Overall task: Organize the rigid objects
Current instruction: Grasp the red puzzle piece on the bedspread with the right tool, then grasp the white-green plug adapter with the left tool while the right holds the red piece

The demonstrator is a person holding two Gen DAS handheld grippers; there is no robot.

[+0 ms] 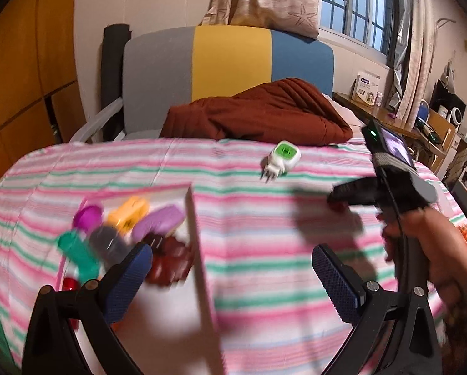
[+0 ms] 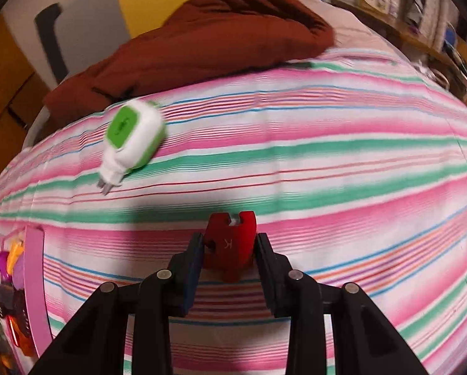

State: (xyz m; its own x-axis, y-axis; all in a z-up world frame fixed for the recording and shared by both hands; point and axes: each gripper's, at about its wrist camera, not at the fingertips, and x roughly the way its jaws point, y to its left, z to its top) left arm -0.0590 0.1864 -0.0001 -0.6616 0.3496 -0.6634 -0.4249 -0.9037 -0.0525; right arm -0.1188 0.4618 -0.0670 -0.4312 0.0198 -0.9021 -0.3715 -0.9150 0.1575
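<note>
My right gripper (image 2: 228, 247) is shut on a small red plastic piece (image 2: 230, 243) marked with a K, just above the striped bedspread (image 2: 327, 156). A white and green plug adapter (image 2: 133, 137) lies on the bedspread to its far left; it also shows in the left wrist view (image 1: 281, 157). My left gripper (image 1: 230, 268) is open and empty, beside a pink box (image 1: 199, 250) that holds several colourful rigid items (image 1: 130, 231). The right gripper shows in the left wrist view (image 1: 339, 200) at the right. The pink box edge (image 2: 34, 281) is at the lower left of the right wrist view.
A rust-brown quilt (image 1: 264, 112) is bunched at the far end of the bed, against a grey, yellow and blue headboard (image 1: 230, 59). A wooden desk with boxes (image 1: 368, 100) stands to the right under the window.
</note>
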